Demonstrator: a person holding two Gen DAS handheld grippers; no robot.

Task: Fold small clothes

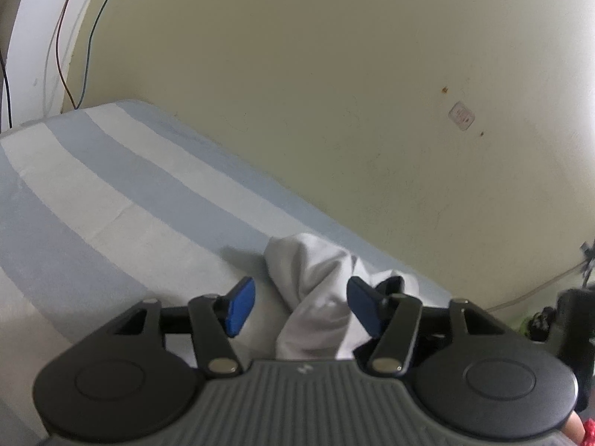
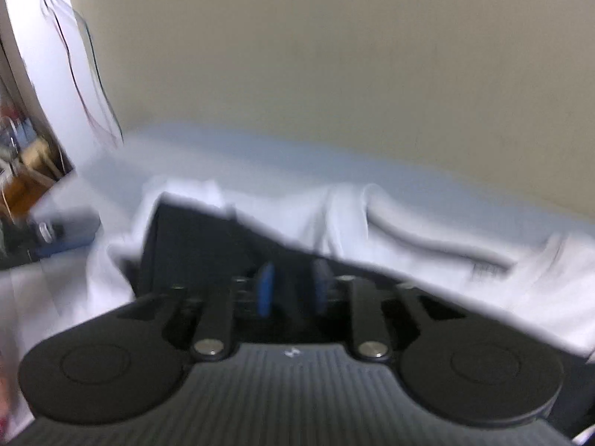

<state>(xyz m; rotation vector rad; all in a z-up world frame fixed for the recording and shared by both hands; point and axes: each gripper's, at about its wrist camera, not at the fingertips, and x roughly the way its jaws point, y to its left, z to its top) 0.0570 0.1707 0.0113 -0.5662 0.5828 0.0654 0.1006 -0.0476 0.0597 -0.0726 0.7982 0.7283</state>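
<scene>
Each camera sits on its own gripper body, looking forward and downward along the fingers. The left wrist view is close above the striped bed cover (image 1: pixel 111 193), facing the cream wall (image 1: pixel 334 74) on the far side. The right wrist view, blurred, faces the same wall (image 2: pixel 334 55) from close above the white garment (image 2: pixel 334 215). Both views share the bed, wall, garment and hanging wires (image 1: pixel 74 37).
</scene>
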